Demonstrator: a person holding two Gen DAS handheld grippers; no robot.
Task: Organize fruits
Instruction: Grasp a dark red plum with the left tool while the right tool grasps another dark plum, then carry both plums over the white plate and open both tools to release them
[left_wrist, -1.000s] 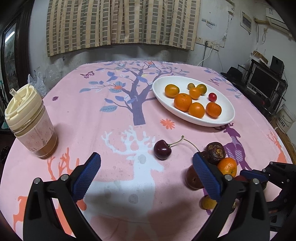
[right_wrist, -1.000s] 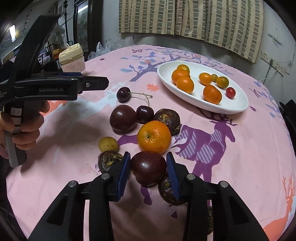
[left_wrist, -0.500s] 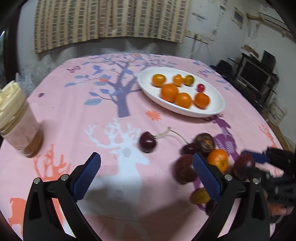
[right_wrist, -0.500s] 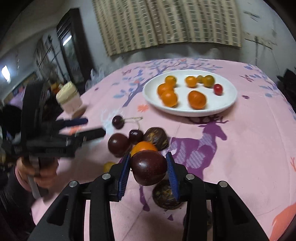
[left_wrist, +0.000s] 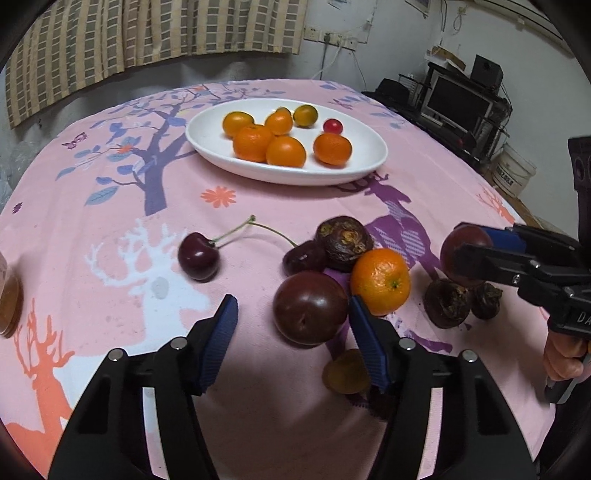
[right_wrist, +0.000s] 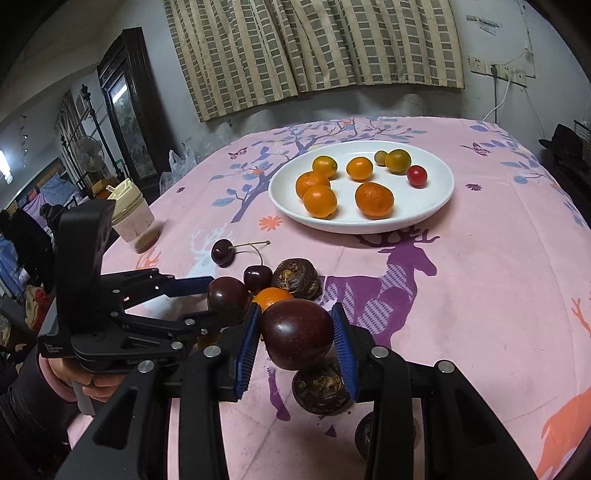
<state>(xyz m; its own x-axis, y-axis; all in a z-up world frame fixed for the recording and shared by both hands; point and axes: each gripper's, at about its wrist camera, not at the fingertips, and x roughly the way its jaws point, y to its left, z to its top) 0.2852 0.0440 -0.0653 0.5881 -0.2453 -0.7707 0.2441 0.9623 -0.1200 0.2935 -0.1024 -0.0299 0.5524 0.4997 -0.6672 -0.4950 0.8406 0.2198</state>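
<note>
My right gripper (right_wrist: 295, 339) is shut on a dark plum (right_wrist: 297, 334) and holds it above the table; it also shows in the left wrist view (left_wrist: 476, 254). My left gripper (left_wrist: 291, 328) is open around a second dark plum (left_wrist: 309, 307) that rests on the cloth; the plum lies nearer the right finger. An orange (left_wrist: 380, 281), two cherries (left_wrist: 198, 255), wrinkled dark fruits (left_wrist: 343, 238) and a small yellow fruit (left_wrist: 345, 371) lie around it. A white oval plate (left_wrist: 364, 168) holds several oranges and small tomatoes.
A lidded cup with a brown drink (right_wrist: 131, 218) stands at the table's left side. The round table has a pink cloth (left_wrist: 110, 221). A TV stand (left_wrist: 461, 107) and a bucket are beyond the right edge.
My right gripper lifted the plum off the table. My left gripper moved forward and right, narrowed, and now brackets the second plum.
</note>
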